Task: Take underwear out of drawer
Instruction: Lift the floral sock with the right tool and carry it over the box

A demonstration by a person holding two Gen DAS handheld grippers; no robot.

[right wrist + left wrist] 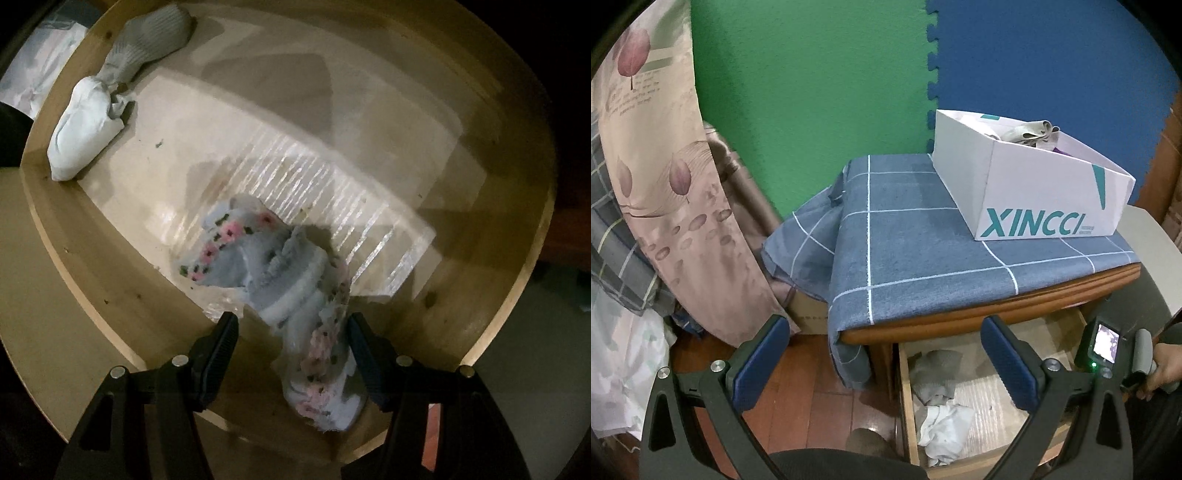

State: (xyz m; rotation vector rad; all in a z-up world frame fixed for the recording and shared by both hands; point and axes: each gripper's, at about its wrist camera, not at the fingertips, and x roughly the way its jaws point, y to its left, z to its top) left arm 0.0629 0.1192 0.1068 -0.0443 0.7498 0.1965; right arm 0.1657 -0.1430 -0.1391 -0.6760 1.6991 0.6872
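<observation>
**Right gripper down in the open drawer, floral underwear between its jaws**

The right gripper [291, 354] points steeply down into the pulled-out wooden drawer [122, 295]. Its jaws stand moderately apart with the floral underwear [280, 273] — white and pale blue with pink flowers — lying crumpled between them; the fabric runs close along the right finger [364, 360], but whether the pads press on it cannot be told. At ten o'clock in the drawer, well apart, lie a white bundle [83, 131] and a grey ribbed garment [151, 35], touching each other.

The left gripper [882, 362] hangs outside the drawer with its jaws wide and nothing between them. Past it, at one o'clock, a white XINCCI box [1030, 184] holding cloth sits on the blue checked cloth [916, 251] over the nightstand — the drawer opens just below it
</observation>
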